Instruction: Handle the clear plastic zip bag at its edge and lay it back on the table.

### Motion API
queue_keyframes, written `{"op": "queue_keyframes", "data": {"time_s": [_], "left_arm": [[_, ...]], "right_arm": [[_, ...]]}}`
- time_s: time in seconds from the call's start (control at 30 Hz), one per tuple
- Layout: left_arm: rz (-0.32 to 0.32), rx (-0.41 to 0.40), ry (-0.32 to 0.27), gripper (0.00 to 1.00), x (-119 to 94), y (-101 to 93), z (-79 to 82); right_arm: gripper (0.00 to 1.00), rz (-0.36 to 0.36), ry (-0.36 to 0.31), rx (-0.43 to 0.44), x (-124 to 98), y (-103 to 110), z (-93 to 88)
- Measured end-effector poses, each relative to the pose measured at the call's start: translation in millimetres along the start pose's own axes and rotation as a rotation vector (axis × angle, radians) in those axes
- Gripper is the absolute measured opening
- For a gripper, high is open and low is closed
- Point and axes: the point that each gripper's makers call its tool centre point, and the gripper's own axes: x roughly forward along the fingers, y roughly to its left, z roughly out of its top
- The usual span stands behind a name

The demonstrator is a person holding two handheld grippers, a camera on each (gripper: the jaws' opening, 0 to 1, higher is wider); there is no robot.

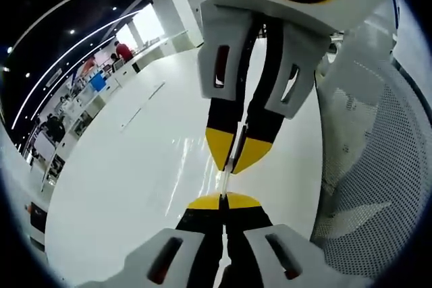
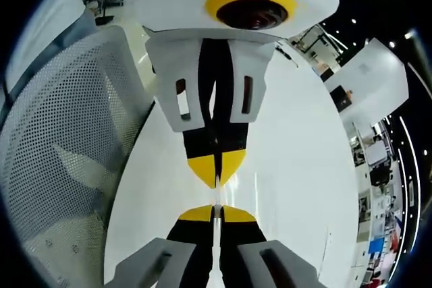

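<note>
The clear zip bag (image 1: 223, 181) shows only as a thin, pale strip seen edge-on, stretched between the two grippers above the white table (image 1: 135, 187). In the left gripper view my left gripper (image 1: 223, 200) rises from the bottom, its yellow-tipped jaws shut on the strip. The right gripper (image 1: 235, 158) comes down from the top, facing it, also shut on the strip. In the right gripper view the right gripper (image 2: 216, 212) is shut on the bag's edge (image 2: 217, 195), and the left gripper (image 2: 217, 170) faces it from above, shut on the same edge. The tips nearly touch.
A grey mesh chair back (image 1: 378, 166) stands beside the table, seen too in the right gripper view (image 2: 61, 146). Far off are desks with people (image 1: 123, 50) and white pillars (image 2: 371, 72). The glossy white table top (image 2: 297, 180) spreads wide behind the grippers.
</note>
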Motion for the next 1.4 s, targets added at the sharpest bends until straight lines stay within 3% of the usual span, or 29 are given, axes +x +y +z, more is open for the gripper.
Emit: {"op": "queue_keyframes", "data": {"time_s": [1.4], "left_arm": [[0.000,-0.007,0.003,0.00,-1.8,-0.4,-2.5]], "right_arm": [[0.00,-0.002,0.004,0.003,0.1,0.7,-2.0]]}}
